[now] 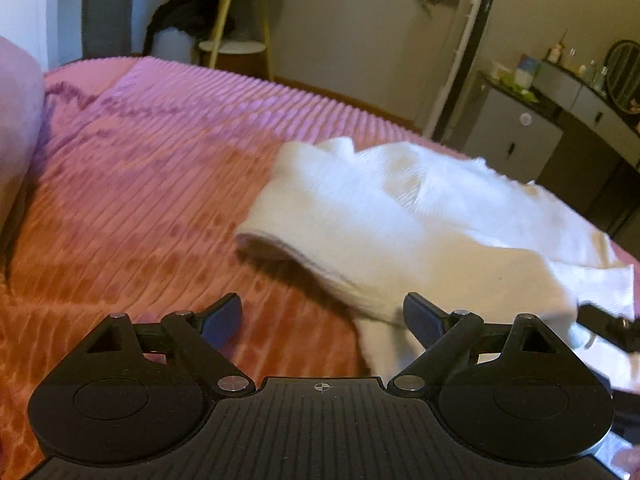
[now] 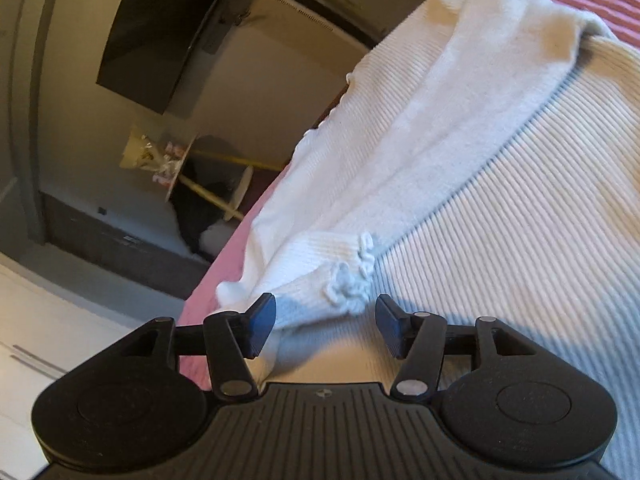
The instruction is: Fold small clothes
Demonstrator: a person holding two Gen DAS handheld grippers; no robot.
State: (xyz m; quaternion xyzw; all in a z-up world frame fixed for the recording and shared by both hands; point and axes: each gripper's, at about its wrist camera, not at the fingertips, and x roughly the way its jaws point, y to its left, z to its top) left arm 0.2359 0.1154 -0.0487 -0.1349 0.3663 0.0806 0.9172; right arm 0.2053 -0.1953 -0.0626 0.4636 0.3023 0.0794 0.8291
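Observation:
A white ribbed knit garment (image 1: 404, 216) lies partly folded on the pink ribbed bedspread (image 1: 140, 184). My left gripper (image 1: 322, 320) is open and empty, just short of the garment's near left fold, whose edge lifts off the bed. My right gripper (image 2: 326, 322) is open, tilted, low over the garment (image 2: 500, 208). A sleeve (image 2: 420, 132) lies across the body, and its frilled cuff (image 2: 348, 280) sits between the open fingers. The right gripper's tip (image 1: 608, 324) shows at the right edge of the left wrist view.
A pink pillow (image 1: 16, 120) lies at the bed's left. Beyond the bed stand a small round side table (image 1: 236, 12), a dark garment over a white bin (image 1: 180, 20), and a grey dresser with a mirror (image 1: 560, 120). A wall-mounted dark screen (image 2: 160, 40) shows in the right wrist view.

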